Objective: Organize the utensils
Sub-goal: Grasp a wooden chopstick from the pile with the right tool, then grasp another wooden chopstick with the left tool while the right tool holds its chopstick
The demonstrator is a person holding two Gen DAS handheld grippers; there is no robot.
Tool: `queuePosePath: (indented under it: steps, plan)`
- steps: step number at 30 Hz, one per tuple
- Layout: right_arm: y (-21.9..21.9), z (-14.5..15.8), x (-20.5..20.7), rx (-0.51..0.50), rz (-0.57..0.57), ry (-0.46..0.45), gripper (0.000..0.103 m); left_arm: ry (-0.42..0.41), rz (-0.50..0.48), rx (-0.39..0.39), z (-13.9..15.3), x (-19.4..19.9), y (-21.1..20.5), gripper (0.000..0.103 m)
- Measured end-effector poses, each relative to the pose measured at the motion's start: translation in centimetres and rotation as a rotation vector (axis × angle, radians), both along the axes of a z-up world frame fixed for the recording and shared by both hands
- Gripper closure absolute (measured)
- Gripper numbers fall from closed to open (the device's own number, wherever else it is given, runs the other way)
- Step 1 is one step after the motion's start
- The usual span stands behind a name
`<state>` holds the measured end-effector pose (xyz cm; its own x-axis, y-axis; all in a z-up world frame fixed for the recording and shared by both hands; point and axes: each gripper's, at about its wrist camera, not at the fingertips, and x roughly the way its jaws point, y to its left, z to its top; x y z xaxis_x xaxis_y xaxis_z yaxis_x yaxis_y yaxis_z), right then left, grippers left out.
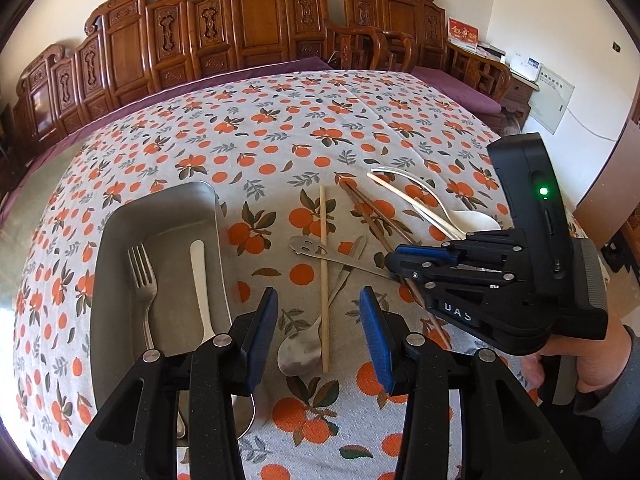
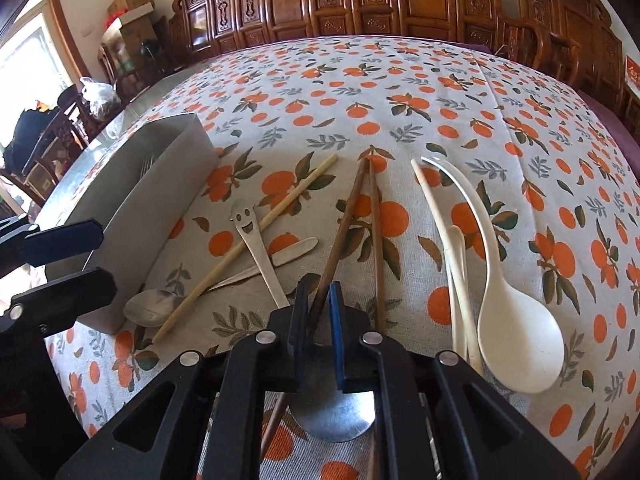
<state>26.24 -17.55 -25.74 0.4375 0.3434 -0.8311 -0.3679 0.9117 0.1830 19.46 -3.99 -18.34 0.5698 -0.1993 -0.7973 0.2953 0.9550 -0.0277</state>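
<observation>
A metal tray (image 1: 105, 264) at the left holds a fork (image 1: 144, 276) and a spoon (image 1: 200, 280). My left gripper (image 1: 320, 336) is open and hovers over a metal spoon (image 1: 300, 348) and a pale bamboo chopstick (image 1: 324, 280); nothing is gripped. My right gripper (image 2: 320, 286) has its jaws a narrow gap apart around a dark chopstick (image 2: 344, 232) that lies on the cloth. Under it is the smiley-handled spoon (image 2: 244, 216). A second dark chopstick (image 2: 376, 240), white spoons (image 2: 520, 340) and a white chopstick (image 2: 436, 220) lie to the right.
An orange-print cloth (image 1: 280, 128) covers the table. Carved wooden chairs (image 1: 248, 28) line its far side. The left gripper (image 2: 102, 258) shows beside the tray wall (image 2: 160, 200) in the right wrist view. A person's hand (image 1: 568, 364) holds the right gripper (image 1: 394, 264).
</observation>
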Motion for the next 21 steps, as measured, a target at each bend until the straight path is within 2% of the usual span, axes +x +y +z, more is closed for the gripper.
queuePosePath:
  steps: [11,17,21]
  plan:
    - [-0.7,0.3,0.4,-0.013,-0.06,-0.004,0.097,0.005,-0.01,0.031,0.5,0.6,-0.4,0.064]
    - [-2.2,1.5,0.7,0.024,-0.09,-0.036,0.097,0.078,-0.026,0.081,-0.9,1.7,-1.0,0.071]
    - [-3.0,2.7,0.6,0.056,-0.087,-0.063,0.097,0.104,-0.02,0.074,-1.4,2.5,-1.1,0.072]
